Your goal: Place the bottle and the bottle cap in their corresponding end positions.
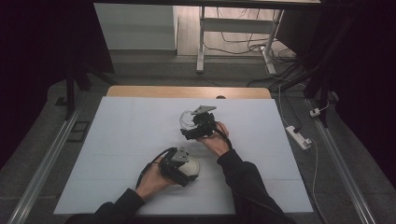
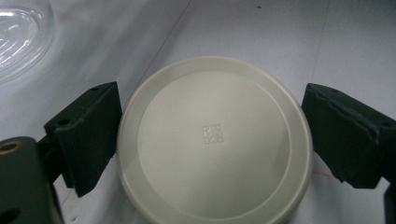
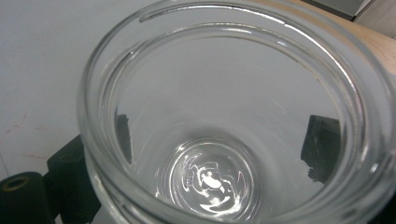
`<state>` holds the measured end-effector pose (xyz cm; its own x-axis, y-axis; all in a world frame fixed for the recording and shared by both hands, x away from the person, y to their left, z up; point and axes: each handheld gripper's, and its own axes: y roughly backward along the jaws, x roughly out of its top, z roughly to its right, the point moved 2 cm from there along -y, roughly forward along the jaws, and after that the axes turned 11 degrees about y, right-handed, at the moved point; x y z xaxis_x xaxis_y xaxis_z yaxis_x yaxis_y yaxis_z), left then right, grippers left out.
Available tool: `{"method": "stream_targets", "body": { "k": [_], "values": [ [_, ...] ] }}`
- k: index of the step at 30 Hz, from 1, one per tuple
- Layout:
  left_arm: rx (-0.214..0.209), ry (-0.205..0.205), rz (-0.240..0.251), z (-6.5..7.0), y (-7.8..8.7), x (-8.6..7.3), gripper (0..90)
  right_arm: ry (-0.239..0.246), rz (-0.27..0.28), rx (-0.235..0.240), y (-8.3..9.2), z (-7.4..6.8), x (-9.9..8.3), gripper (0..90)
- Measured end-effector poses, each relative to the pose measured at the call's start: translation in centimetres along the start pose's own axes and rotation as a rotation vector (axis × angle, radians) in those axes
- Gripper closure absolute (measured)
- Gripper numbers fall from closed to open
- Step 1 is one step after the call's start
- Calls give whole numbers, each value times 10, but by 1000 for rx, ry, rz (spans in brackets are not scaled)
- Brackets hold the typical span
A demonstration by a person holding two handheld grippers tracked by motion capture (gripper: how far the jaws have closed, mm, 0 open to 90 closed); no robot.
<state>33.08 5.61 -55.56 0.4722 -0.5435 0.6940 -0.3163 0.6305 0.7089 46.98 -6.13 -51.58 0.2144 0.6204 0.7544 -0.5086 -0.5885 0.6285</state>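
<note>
Cream lid (image 2: 214, 140) sits between left gripper's (image 2: 210, 135) jaws.

The surface (image 1: 121, 154) is covered by a white sheet, with a strip of bare wood (image 1: 187, 91) left showing along its far edge. A white power strip (image 1: 299, 136) is seen on the floor to the right. A white-legged frame (image 1: 201, 42) and loose cables (image 1: 243, 46) are seen beyond.

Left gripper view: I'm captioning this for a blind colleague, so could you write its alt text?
A round cream lid lies flat on the white table, between the left gripper's two black jaws, which stand at either side of its rim. A clear glass jar sits at the upper left corner.
</note>
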Motion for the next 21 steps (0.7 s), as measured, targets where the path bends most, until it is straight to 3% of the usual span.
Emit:
{"method": "stream_targets", "body": {
  "k": [10,21],
  "values": [
    [17,-2,-11,0,0,-1,46,-20,0,6,0,0,0,51],
    [-18,32,31,-6,8,-2,7,-50,28,35,8,2,1,0]
  ]
}}
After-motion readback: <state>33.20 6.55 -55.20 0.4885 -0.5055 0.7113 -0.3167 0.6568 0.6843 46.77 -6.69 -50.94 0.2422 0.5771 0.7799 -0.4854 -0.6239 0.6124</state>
